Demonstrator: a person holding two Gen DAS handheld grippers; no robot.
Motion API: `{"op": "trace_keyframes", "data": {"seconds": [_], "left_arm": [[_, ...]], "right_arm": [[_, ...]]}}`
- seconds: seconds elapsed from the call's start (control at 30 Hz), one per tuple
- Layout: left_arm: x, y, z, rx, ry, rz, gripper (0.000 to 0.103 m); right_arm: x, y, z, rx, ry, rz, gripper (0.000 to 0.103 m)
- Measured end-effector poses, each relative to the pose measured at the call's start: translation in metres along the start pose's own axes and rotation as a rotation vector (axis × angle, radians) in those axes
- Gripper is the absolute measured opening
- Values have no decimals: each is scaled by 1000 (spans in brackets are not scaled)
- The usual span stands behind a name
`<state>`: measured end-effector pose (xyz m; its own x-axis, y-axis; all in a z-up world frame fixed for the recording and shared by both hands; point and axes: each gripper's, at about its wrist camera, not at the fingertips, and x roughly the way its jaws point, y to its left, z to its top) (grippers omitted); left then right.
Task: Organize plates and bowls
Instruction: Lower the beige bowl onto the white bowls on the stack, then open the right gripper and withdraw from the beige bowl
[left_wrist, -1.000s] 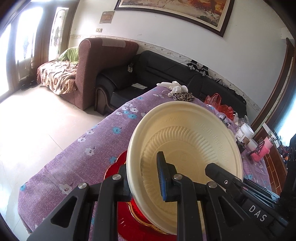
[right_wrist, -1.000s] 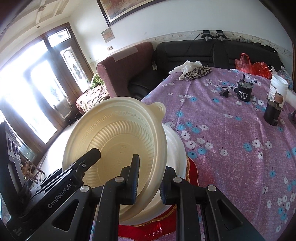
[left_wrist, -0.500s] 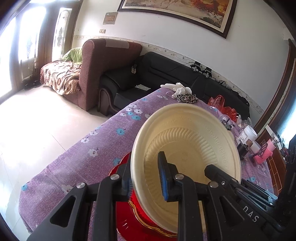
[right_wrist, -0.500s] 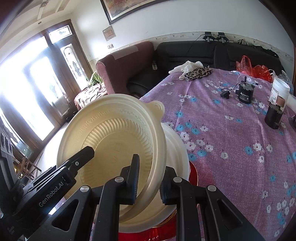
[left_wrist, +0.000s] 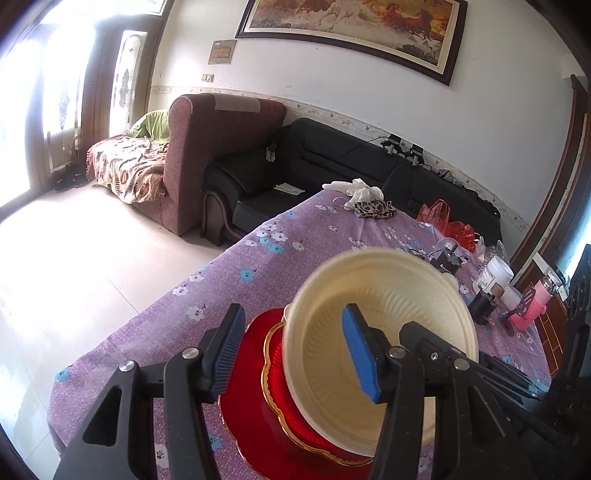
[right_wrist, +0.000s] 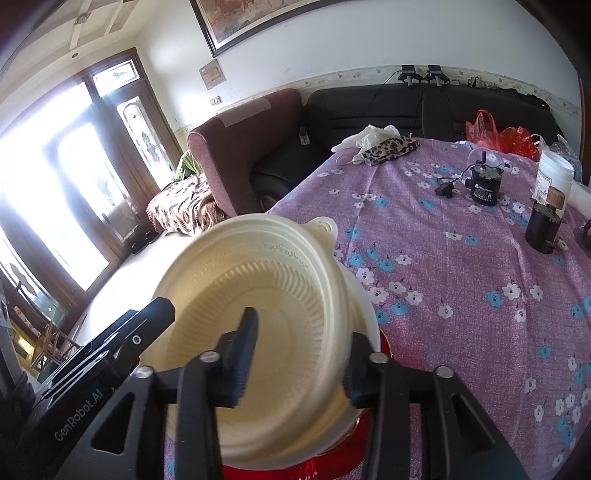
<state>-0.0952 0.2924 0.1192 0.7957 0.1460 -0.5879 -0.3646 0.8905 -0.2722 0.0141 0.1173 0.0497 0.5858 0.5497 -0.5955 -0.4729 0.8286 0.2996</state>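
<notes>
Both hand-held grippers (left_wrist: 293, 341) (right_wrist: 301, 356) now released, straddling cream bowl's (left_wrist: 384, 354) rim, red plate (left_wrist: 255, 398) beneath

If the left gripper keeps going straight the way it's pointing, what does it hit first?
Most likely the cream bowl: the open left gripper already straddles its near rim, one finger inside. The bowl's inner wall looks first in line, with the red plate beneath it, though depth is unclear.
</notes>
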Motion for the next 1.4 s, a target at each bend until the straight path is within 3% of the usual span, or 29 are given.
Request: {"op": "trace_keyframes", "data": {"seconds": [0.1,0.5,0.83,1.07,1.2,1.33,1.4], "left_arm": [[-5,1,0,-4,-16,5,63],[-15,3,-4,0,-23,10,64],[-33,-1,-11,14,-52,31,84],[-47,-14,-16,44,-77,46,88],[-59,-21,-20,62,-123,69,93],[-80,-29,-25,78,-221,98,103],[-90,-34,-27,87,-263,106,103]], "right_arm": [[-4,1,3,-10,-21,-2,57],[-25,3,3,-11,-78,-9,63],[-54,-5,-3,8,-132,-7,69],[-70,-23,-14,49,-138,-19,72],[-81,-34,-24,66,-143,-29,75],[-90,-43,-35,84,-141,-34,76],[-93,-48,-40,92,-140,-38,77]]}}
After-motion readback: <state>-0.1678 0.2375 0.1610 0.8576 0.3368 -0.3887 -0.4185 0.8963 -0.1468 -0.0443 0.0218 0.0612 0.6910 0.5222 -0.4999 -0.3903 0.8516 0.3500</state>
